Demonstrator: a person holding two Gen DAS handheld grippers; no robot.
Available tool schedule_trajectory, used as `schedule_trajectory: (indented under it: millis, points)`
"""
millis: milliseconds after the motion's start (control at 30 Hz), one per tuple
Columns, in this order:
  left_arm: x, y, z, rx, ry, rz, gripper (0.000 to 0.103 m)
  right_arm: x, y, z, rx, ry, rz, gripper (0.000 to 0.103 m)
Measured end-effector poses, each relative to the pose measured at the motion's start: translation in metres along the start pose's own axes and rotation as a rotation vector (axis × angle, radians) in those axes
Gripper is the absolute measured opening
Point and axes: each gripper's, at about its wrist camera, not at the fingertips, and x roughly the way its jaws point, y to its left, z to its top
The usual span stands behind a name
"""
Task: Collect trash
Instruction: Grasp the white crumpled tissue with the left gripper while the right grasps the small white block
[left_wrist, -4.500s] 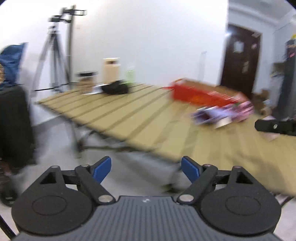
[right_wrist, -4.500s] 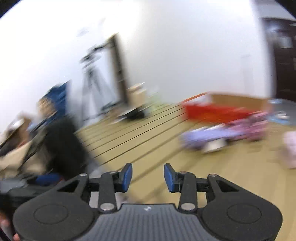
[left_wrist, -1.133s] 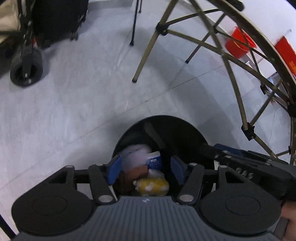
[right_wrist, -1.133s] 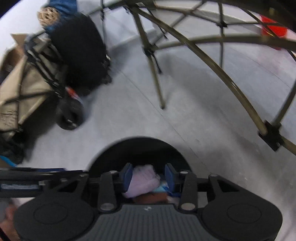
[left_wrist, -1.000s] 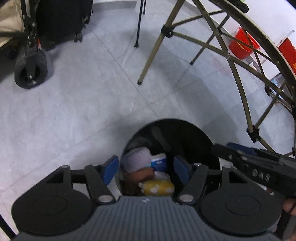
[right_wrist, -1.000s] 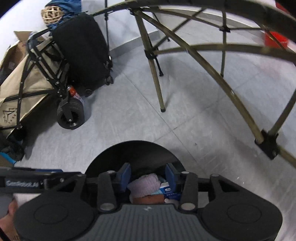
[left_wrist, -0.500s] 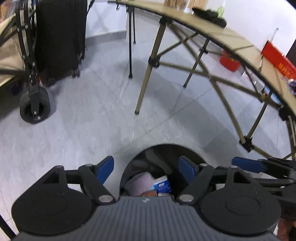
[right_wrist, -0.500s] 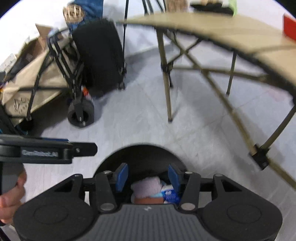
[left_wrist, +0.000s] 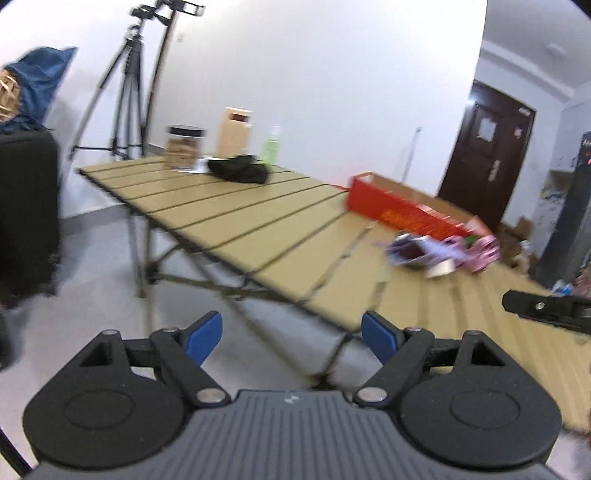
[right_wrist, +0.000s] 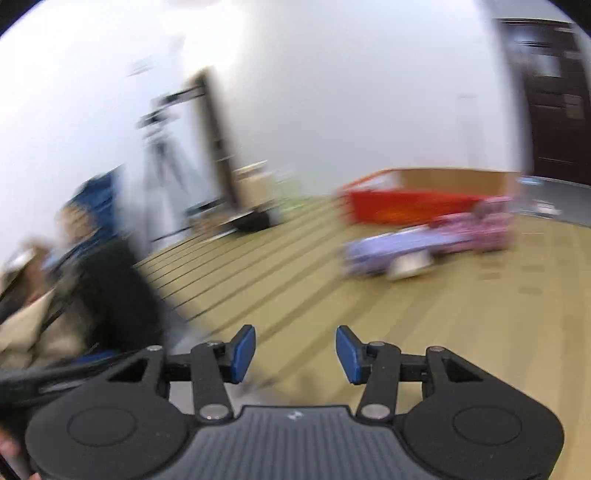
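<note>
Slatted tan table (left_wrist: 236, 218): crumpled purple-pink wrappers (left_wrist: 439, 251) beside red box (left_wrist: 399, 210). Left gripper (left_wrist: 291, 338), right gripper (right_wrist: 295, 350): jaws apart, empty. Glass jar (left_wrist: 184, 147) sharp only in left view.

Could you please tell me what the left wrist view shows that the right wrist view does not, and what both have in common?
Only the left wrist view shows the dark-lidded clear jar, the green bottle, the black cloth bundle and the open left gripper.

Only the right wrist view shows the open right gripper, empty, plus heavier motion blur.

Both show the tan slatted table, the red open box and the purple and pink wrappers beside it.
</note>
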Motion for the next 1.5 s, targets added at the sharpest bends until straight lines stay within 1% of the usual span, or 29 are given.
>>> schedule_trajectory:
  millis: [33,100,167,200,267,333,367,400,433,467,500,533,567,633,667,733,767,800,833,867,900,967,1000,1067,1200,1267,1333,1400,1500]
  points:
    - [0.009,-0.009,0.006,-0.017,0.011,-0.029,0.084,0.005,-0.015,0.01,0.01,-0.001,-0.041,0.049]
    - [0.032,-0.028,0.025,-0.034,0.015,-0.062,0.084,0.024,-0.036,0.027,-0.007,0.006,-0.073,0.049]
    - [0.057,-0.049,0.048,0.01,0.003,-0.054,0.083,0.056,-0.049,0.043,-0.029,0.045,-0.075,0.049]
    - [0.075,-0.061,0.064,0.045,0.001,-0.045,0.083,0.074,-0.053,0.049,-0.053,0.075,-0.073,0.047]
    - [0.112,-0.077,0.091,0.091,0.015,-0.04,0.083,0.111,-0.057,0.06,-0.092,0.102,-0.07,0.046]
    - [0.159,-0.091,0.115,0.103,0.084,-0.085,0.083,0.142,-0.056,0.066,-0.107,0.144,-0.066,0.046]
    - [0.184,-0.1,0.125,0.116,0.13,-0.104,0.083,0.154,-0.052,0.066,-0.108,0.149,-0.059,0.045]
    - [0.206,-0.108,0.131,0.138,0.163,-0.108,0.083,0.166,-0.055,0.069,-0.103,0.149,-0.052,0.043]
    - [0.227,-0.118,0.135,0.154,0.19,-0.097,0.08,0.173,-0.053,0.067,-0.097,0.154,-0.044,0.043]
    - [0.244,-0.124,0.136,0.167,0.207,-0.099,0.079,0.18,-0.053,0.066,-0.093,0.16,-0.029,0.038]
    - [0.258,-0.133,0.133,0.187,0.23,-0.114,0.079,0.183,-0.055,0.065,-0.078,0.16,-0.015,0.03]
    - [0.271,-0.139,0.13,0.211,0.265,-0.132,0.076,0.187,-0.057,0.064,-0.068,0.16,-0.011,0.027]
    - [0.287,-0.149,0.126,0.243,0.311,-0.13,0.065,0.189,-0.06,0.062,-0.066,0.157,-0.012,0.023]
    - [0.301,-0.16,0.118,0.265,0.344,-0.107,0.061,0.189,-0.063,0.06,-0.057,0.153,0.005,0.021]
    - [0.306,-0.164,0.116,0.267,0.35,-0.109,0.055,0.188,-0.064,0.059,-0.064,0.153,0.007,0.02]
    - [0.314,-0.165,0.117,0.228,0.364,-0.114,0.054,0.186,-0.064,0.056,-0.086,0.149,0.007,0.019]
    - [0.319,-0.166,0.119,0.205,0.376,-0.118,0.05,0.184,-0.063,0.055,-0.093,0.15,0.007,0.017]
    - [0.324,-0.166,0.119,0.186,0.397,-0.099,0.044,0.184,-0.062,0.054,-0.1,0.148,0.003,0.016]
    - [0.329,-0.165,0.119,0.162,0.419,-0.081,0.025,0.183,-0.061,0.053,-0.104,0.149,0.003,0.016]
    - [0.33,-0.163,0.12,0.14,0.421,-0.079,0.009,0.183,-0.061,0.052,-0.102,0.15,0.003,0.015]
    - [0.333,-0.162,0.119,0.122,0.427,-0.087,0.009,0.179,-0.061,0.052,-0.099,0.149,0.003,0.015]
    - [0.329,-0.16,0.119,0.122,0.408,-0.087,0.008,0.173,-0.063,0.051,-0.089,0.153,0.003,0.014]
    - [0.324,-0.159,0.122,0.117,0.394,-0.084,0.008,0.169,-0.064,0.051,-0.086,0.156,0.002,0.014]
    - [0.312,-0.154,0.13,0.08,0.359,-0.115,0.008,0.159,-0.067,0.05,-0.09,0.156,-0.017,0.014]
    - [0.281,-0.147,0.148,0.038,0.304,-0.136,0.008,0.126,-0.076,0.044,-0.087,0.15,-0.054,0.014]
    - [0.256,-0.141,0.153,0.025,0.274,-0.15,0.008,0.103,-0.077,0.044,-0.093,0.132,-0.087,0.014]
    - [0.219,-0.131,0.157,0.018,0.247,-0.167,0.008,0.074,-0.076,0.044,-0.077,0.104,-0.091,0.014]
    - [0.17,-0.112,0.155,0.023,0.198,-0.188,0.008,0.039,-0.065,0.047,-0.075,0.065,-0.067,0.014]
    - [0.098,-0.073,0.139,0.024,0.153,-0.188,0.008,0.009,-0.035,0.05,-0.12,0.033,0.013,0.014]
